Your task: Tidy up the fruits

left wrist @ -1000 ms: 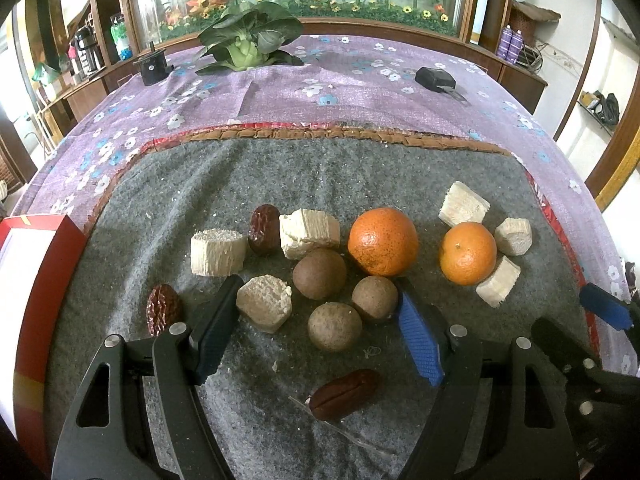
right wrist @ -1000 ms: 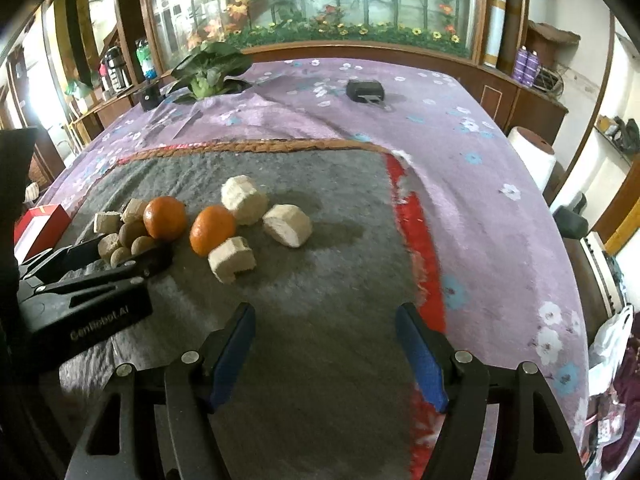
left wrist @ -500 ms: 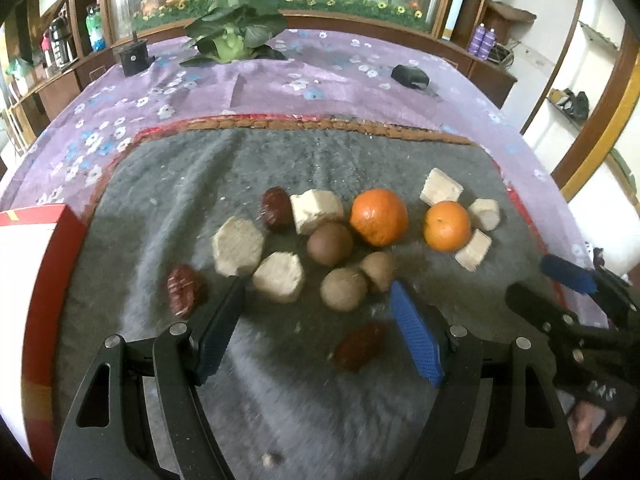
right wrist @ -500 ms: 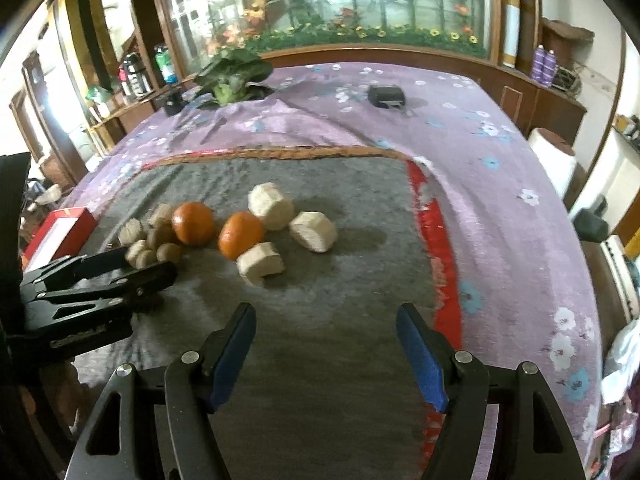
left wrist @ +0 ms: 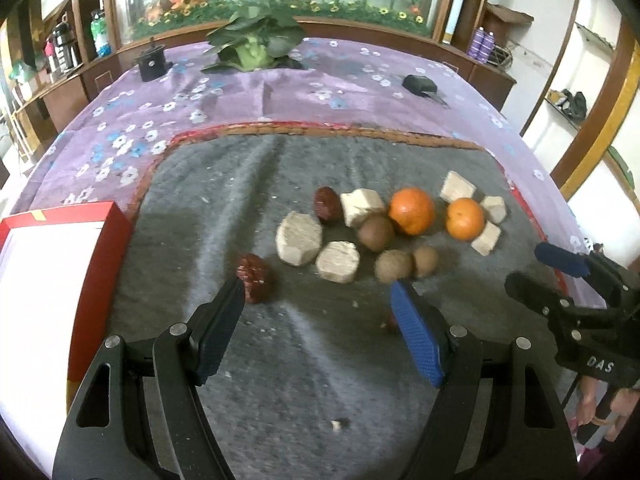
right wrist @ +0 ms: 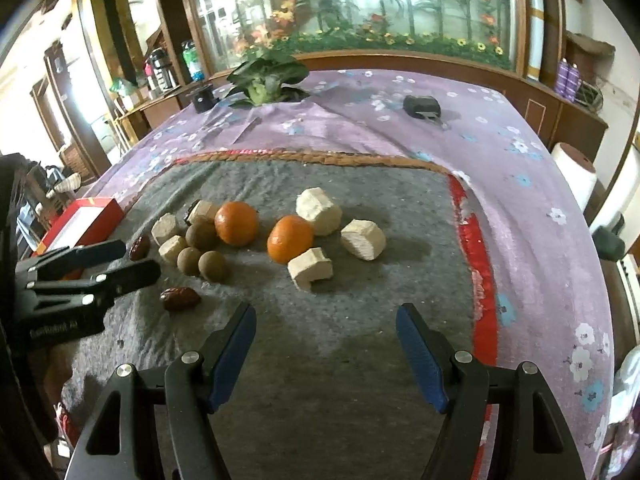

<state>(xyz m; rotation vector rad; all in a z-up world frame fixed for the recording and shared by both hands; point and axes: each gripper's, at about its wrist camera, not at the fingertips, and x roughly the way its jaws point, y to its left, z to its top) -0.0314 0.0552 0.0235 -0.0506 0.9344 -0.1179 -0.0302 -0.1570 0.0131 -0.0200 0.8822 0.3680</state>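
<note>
We're pulling the left gripper (left wrist: 316, 334) back & up from the fruit pile w/ jaws wide, nothing held; right gripper (right wrist: 326, 354) hanging wide, empty; wrinkled dark-red oval date (right wrist: 180, 298) now lying alone on grey felt mat (right wrist: 360, 360), nearest pick imo.

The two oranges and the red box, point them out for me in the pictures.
Larger orange (left wrist: 412, 211): left wrist view, middle of its peel.
Smaller orange (left wrist: 465, 218): left wrist view, middle of its peel.
Red box (left wrist: 116, 236): left wrist view, its red side wall.
</note>
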